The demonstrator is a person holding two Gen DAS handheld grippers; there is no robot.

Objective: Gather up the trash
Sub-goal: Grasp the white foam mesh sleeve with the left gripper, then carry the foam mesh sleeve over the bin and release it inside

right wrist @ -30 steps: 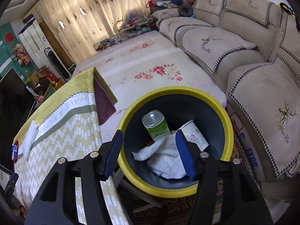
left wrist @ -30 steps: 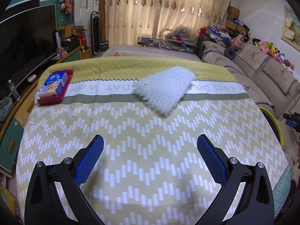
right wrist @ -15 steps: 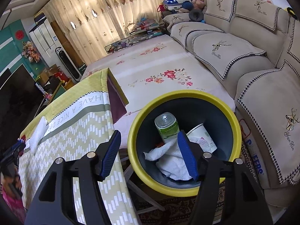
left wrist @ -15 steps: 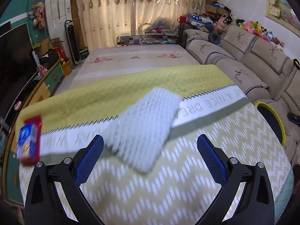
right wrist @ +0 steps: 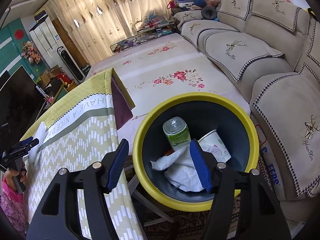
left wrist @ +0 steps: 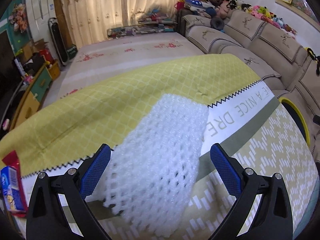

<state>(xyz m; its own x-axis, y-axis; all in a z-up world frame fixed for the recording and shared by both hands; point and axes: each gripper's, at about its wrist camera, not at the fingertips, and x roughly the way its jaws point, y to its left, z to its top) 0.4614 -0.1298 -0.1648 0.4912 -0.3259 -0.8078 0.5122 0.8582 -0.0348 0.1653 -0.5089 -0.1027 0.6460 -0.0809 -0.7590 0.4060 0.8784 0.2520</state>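
Note:
A white foam net sleeve (left wrist: pixel 158 152) lies on the yellow-green patterned tablecloth (left wrist: pixel 260 160). My left gripper (left wrist: pixel 160 160) is open and straddles the sleeve's near end, fingers either side of it. My right gripper (right wrist: pixel 158 154) is open and empty above the yellow-rimmed dark trash bin (right wrist: pixel 250 124) beside the table. In the bin lie a green bottle (right wrist: pixel 176 133), a paper cup (right wrist: pixel 216 142) and a crumpled white paper towel (right wrist: pixel 182 170). The left gripper (right wrist: pixel 20 146) and the sleeve (right wrist: pixel 40 132) also show small at the left of the right wrist view.
A blue snack box on a red tray (left wrist: pixel 12 184) sits at the table's left edge. The bin's rim (left wrist: pixel 298 118) shows past the table's right edge. A beige sofa (right wrist: pixel 280 64) stands behind the bin. A floral mat (right wrist: pixel 170 74) covers the floor beyond.
My left gripper has moved forward over the table until the foam sleeve lies between its open fingers. My right gripper has drawn back and up a little from the bin.

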